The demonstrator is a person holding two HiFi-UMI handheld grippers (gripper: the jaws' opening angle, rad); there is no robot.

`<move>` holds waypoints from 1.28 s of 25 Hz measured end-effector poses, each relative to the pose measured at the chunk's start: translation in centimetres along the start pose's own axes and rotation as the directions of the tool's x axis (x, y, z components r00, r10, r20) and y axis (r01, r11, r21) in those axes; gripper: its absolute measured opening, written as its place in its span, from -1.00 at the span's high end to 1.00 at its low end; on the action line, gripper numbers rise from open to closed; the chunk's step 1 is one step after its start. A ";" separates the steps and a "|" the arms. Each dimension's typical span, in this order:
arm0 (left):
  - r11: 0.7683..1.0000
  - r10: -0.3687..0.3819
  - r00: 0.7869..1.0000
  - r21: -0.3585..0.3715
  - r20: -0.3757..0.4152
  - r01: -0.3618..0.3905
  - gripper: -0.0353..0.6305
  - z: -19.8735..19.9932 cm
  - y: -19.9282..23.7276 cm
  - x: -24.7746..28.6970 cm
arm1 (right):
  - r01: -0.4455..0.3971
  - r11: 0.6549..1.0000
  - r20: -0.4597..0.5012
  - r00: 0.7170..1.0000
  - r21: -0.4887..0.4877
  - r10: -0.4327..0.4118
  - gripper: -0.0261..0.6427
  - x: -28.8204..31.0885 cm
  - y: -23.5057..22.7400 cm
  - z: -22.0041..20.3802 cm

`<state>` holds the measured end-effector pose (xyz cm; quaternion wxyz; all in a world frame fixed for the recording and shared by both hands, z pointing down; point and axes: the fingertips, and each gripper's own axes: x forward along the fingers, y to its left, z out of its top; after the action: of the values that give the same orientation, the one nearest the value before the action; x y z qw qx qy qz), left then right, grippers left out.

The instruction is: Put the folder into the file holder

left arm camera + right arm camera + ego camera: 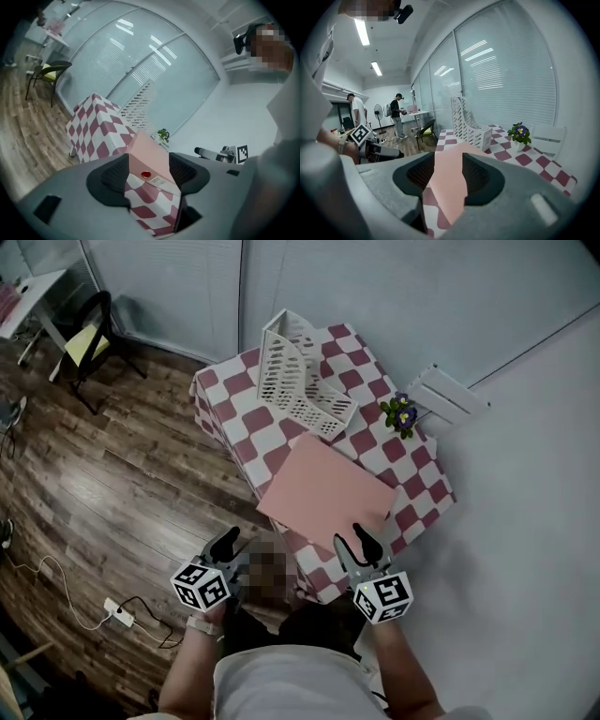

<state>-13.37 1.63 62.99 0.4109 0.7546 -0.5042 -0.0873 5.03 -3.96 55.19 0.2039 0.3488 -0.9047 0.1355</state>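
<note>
A pink folder (323, 488) lies flat on the checked table (234, 413), its near edge over the front corner. My right gripper (361, 542) is shut on that near edge; in the right gripper view the folder (450, 183) runs between the pads of the gripper (447, 176). The white file holder (300, 371) stands empty at the table's far end, beyond the folder. My left gripper (225, 542) hangs off the table to the left of the corner, open and holding nothing. Between the parted jaws of the left gripper (150, 171) I see the folder (147, 157) and the table corner.
A small potted flower (401, 415) stands at the table's right edge, beside the folder's far corner. A white panel (450, 395) leans by the wall. On the wooden floor are a chair (89, 338) and a power strip (117, 612). Two people (398, 115) stand far off.
</note>
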 end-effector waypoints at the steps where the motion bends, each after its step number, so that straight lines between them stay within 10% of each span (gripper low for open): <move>1: 0.999 0.004 1.000 -0.033 0.011 -0.003 0.14 -0.3 0.2 0.7 | -0.013 1.000 -0.011 1.000 -0.008 0.013 0.39 0.2 -0.5 -0.1; 9: 0.963 0.077 0.994 -0.263 0.082 -0.053 -0.02 -2.8 3.0 5.6 | -0.088 0.995 -0.089 0.993 -0.045 0.084 0.39 1.3 -4.0 -1.7; 18: 0.936 0.107 0.984 -0.347 0.144 -0.051 -0.08 -3.0 5.3 8.7 | -0.113 0.991 -0.146 0.984 -0.070 0.101 0.39 1.1 -6.5 -2.9; 32: 0.961 -0.002 0.984 -0.272 0.178 0.051 -0.03 -0.8 2.8 8.5 | -0.087 0.995 -0.128 0.988 -0.041 0.081 0.39 0.5 -5.4 -3.4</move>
<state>-10.79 -5.46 67.88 0.4643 0.6861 -0.5114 -0.2283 9.33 -6.85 58.95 0.2628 0.2961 -0.9068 0.1447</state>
